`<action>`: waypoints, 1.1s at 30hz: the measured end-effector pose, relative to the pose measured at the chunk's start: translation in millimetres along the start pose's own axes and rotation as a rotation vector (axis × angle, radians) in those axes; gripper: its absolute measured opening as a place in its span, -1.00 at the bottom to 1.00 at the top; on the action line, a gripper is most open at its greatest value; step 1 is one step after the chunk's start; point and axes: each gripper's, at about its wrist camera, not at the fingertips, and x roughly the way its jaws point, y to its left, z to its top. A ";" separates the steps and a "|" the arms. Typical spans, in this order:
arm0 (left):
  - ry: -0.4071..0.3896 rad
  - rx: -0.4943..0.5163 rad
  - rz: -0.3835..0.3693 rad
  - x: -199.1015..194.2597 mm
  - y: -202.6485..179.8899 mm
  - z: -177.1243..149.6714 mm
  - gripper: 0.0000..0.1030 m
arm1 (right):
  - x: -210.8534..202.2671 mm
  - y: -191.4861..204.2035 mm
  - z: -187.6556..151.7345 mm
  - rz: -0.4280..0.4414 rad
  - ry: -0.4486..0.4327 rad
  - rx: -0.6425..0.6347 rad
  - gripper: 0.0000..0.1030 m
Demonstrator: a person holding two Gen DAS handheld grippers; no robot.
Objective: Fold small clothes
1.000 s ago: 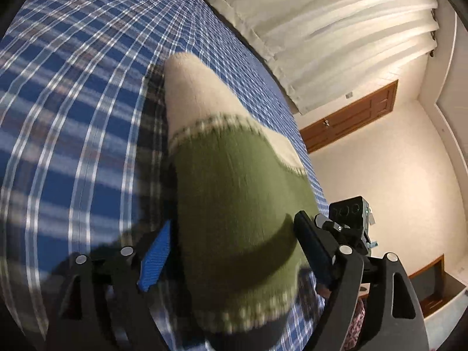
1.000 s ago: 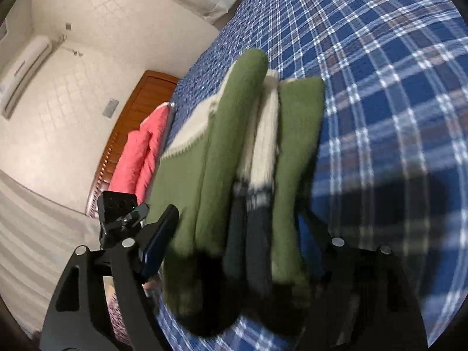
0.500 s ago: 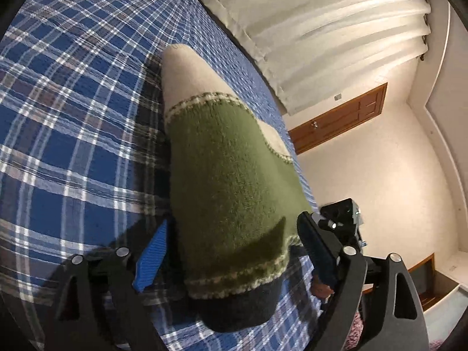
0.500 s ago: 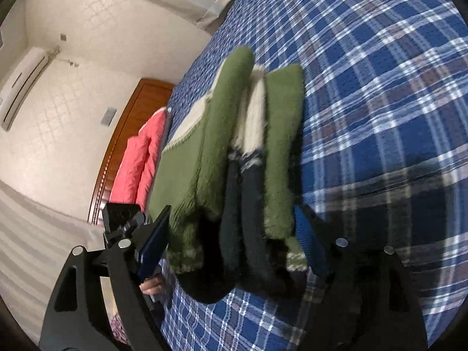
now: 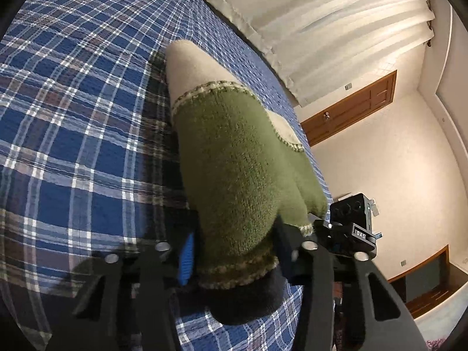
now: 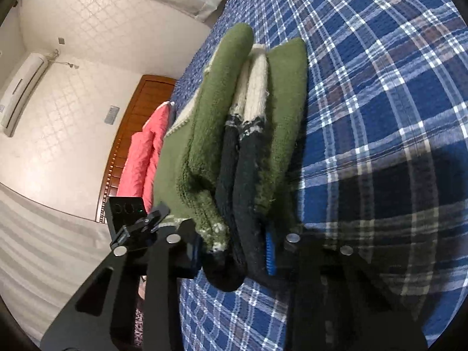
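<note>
Both claws pinch folded sweater [image 5: 239, 181] | left claw [image 5: 234, 251] | right claw [image 6: 234, 248] | fingertips buried in knit

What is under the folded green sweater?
The blue plaid bedspread shows around the sweater and beneath its near end. Both grippers clamp it. The cloth directly beneath its far part is covered.

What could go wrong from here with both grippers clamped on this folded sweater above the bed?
1. The right gripper pinches several stacked layers of the folded sweater; an inner dark layer could slip out and undo the fold.
2. The left gripper grips only the dark hem end, so the cream far end may sag and drag on the plaid bedspread.
3. Uneven release could leave the bundle skewed.
</note>
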 end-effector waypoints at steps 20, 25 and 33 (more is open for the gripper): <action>-0.032 0.058 0.055 -23.1 -9.2 -41.0 -0.29 | -15.8 -16.3 -41.3 0.077 -0.004 0.020 -0.50; -0.040 0.098 0.083 -16.5 -15.4 -36.7 -0.27 | -16.1 -17.8 -44.4 0.085 -0.016 0.006 -0.50; -0.050 0.126 0.106 -10.5 -19.1 -36.9 -0.25 | -18.9 -16.7 -48.6 0.085 -0.026 -0.007 -0.49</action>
